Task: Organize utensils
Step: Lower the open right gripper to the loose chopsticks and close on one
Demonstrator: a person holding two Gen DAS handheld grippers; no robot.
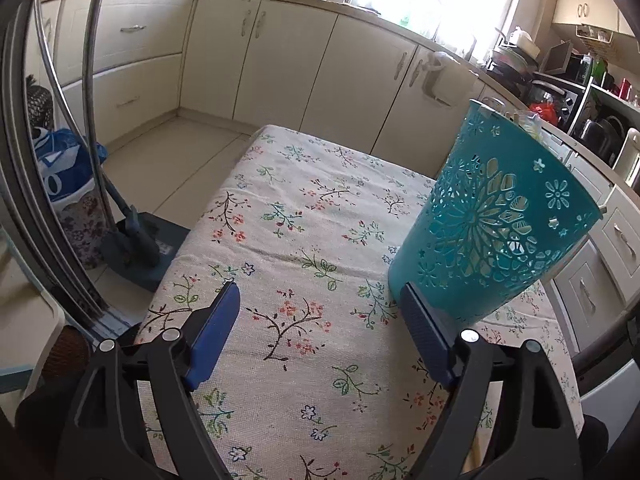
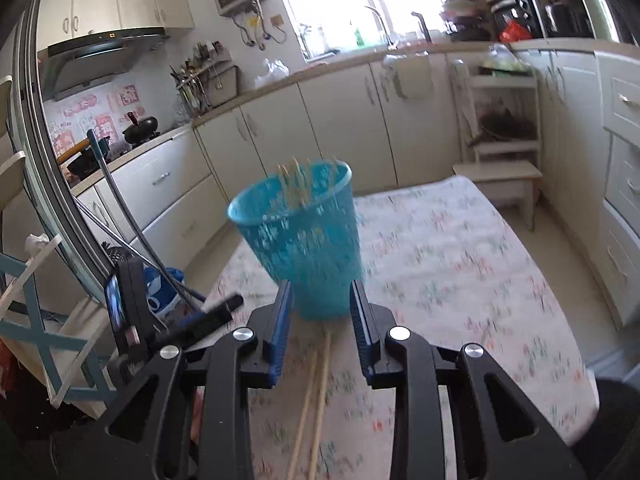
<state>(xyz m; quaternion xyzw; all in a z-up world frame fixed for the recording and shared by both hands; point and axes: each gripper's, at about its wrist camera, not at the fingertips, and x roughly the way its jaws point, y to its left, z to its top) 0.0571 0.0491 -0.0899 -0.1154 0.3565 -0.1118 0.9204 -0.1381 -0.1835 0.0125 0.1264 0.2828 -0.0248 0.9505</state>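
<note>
Right claw (image 2: 322, 308) gapes around teal basket (image 2: 298, 240); left claw (image 1: 320, 312) hovers wide.

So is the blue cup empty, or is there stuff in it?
Not empty. In the right wrist view, thin wooden chopsticks poke up past the rim of the blue cup. How many is too blurry to tell.

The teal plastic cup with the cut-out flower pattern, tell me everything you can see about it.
The teal plastic cup with the cut-out flower pattern is a tapered holder, wider at its rim, pierced with flowers and a large rosette. It stands on the floral tablecloth. Thin wooden chopsticks stick up inside it. The open right gripper straddles its base; whether the fingers touch it is unclear.
</note>
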